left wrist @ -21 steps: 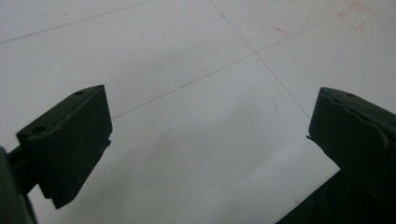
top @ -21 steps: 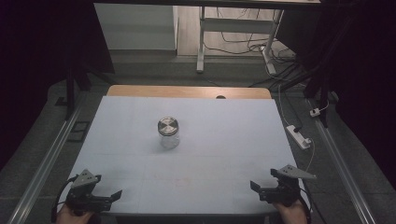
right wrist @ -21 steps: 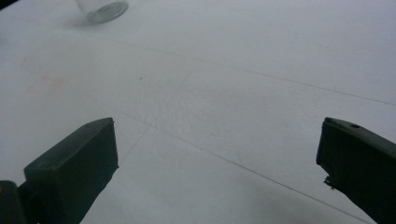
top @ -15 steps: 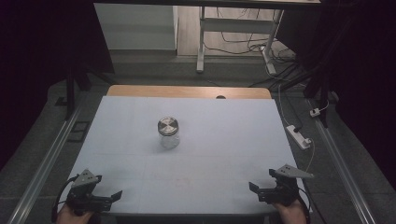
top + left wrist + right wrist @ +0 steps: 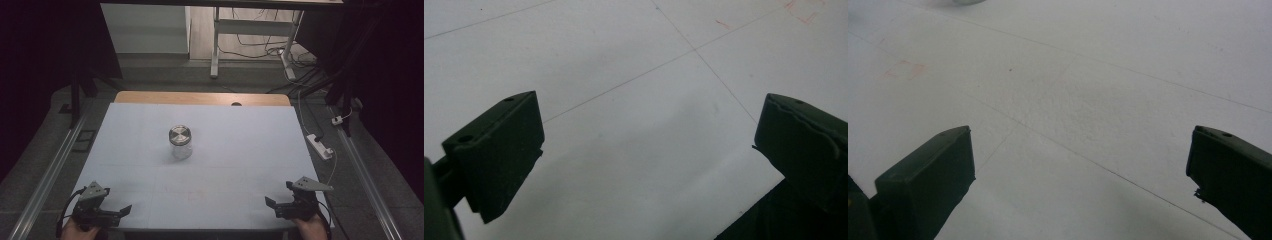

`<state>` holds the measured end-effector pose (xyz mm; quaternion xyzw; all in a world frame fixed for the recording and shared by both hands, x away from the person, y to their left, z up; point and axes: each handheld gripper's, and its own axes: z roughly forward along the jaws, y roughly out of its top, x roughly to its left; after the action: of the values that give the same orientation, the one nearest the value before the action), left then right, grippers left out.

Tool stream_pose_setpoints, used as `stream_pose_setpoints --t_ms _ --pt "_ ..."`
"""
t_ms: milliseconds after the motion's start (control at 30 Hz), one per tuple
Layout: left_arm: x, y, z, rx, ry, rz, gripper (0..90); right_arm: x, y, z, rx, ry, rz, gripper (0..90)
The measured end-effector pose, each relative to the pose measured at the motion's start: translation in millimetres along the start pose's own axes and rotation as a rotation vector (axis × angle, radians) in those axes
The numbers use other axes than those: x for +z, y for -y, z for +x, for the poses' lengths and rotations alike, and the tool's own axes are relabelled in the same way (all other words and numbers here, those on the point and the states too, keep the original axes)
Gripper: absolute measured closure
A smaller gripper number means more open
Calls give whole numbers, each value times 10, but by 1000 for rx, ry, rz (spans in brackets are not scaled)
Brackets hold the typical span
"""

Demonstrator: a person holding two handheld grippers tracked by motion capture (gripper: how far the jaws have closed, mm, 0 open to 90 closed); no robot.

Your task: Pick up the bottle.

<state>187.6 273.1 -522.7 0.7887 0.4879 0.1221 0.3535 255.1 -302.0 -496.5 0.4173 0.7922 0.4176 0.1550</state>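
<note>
jar [image 5: 180,142] sits mid-desk [image 5: 240,150], lid on. left tongs [image 5: 114,214] and right tongs [image 5: 276,204] near the jar-side front edge — both wide open, empty. approach the jar level, one steadies the glass, other takes the lid.

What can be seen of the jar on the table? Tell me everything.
The jar is small, with a clear, glass-looking body and a round, silvery, metal-looking lid that sits closed on top. It stands upright on the pale table, a little left of the middle. Nothing touches it but the tabletop, and whether it holds anything cannot be told. Both claws are far from it, at the near edge.
</note>
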Motion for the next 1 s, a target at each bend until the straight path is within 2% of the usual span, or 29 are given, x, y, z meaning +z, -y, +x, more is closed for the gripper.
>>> stream_pose_setpoints --t_ms 467,600,700,1000 --pt "19 -19 -44 36 -15 20 0 7 -2 23 -20 6 7 0" --pt "26 -40 -47 45 -1 8 0 8 -2 21 -20 5 8 0" --pt "21 -75 -52 68 -21 -1 0 9 -2 21 -20 5 9 0" --pt "61 -166 -56 94 3 -29 0 15 -4 20 -20 3 14 0"
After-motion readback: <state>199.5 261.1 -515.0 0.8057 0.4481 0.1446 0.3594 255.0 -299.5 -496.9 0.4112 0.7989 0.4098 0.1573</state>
